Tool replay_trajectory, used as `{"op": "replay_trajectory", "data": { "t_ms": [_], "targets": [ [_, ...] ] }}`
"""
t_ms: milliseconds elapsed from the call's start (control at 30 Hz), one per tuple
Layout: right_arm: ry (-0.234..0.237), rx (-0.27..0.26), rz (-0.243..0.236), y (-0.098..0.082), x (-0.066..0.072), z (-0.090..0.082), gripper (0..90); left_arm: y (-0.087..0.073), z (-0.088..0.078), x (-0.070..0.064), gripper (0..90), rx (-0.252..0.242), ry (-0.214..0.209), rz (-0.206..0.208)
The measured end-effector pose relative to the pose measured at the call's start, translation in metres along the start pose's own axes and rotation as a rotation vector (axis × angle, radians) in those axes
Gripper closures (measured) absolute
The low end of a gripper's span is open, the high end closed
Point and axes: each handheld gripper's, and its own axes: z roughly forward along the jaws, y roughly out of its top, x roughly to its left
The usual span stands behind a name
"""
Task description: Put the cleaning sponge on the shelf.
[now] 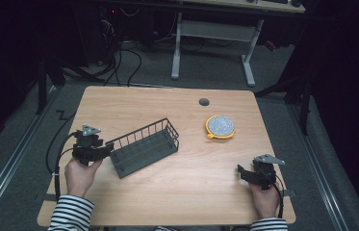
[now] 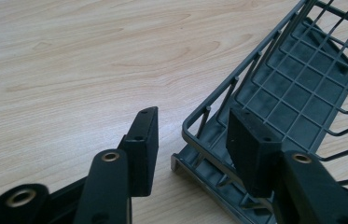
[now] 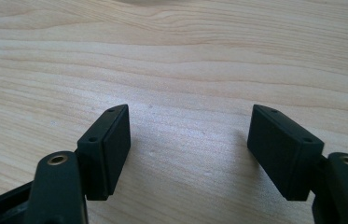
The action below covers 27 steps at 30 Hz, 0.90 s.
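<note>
A dark grey wire basket (image 1: pixel 144 150) lies slanted on the left middle of the wooden table (image 1: pixel 182 192). My left gripper (image 1: pixel 106 150) is at the basket's near left end. In the left gripper view that gripper (image 2: pixel 195 149) stands open astride the basket (image 2: pixel 297 93) end rim, one jaw inside and one outside, neither pressing the wire. A round orange pad with a speckled grey top (image 1: pixel 220 126) lies at the right back. Near the front right corner my right gripper (image 1: pixel 245 172) is open, and in its own view the gripper (image 3: pixel 188 149) has bare wood (image 3: pixel 171 56) between its jaws.
A small grey grommet (image 1: pixel 204 101) sits near the table's far edge. Beyond the table stand a white desk frame (image 1: pixel 249 57) and floor cables. A cable trails from the left gripper off the table's left edge.
</note>
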Motion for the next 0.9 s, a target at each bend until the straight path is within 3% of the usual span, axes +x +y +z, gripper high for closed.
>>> {"op": "replay_trajectory", "data": {
  "t_ms": [267,633,900],
  "targets": [
    [0.000,0.000,0.000,0.000,0.000,0.000,30.2,0.000,0.003,-0.004,66.2,0.001,-0.009,0.012],
    [0.000,0.000,0.000,0.000,0.000,0.000,30.1,-0.001,0.003,-0.008,68.7,-0.016,0.014,0.015],
    [0.002,0.000,0.000,0.000,0.000,0.000,29.9,0.000,0.004,-0.014,70.6,-0.017,0.008,0.027]
  ]
}}
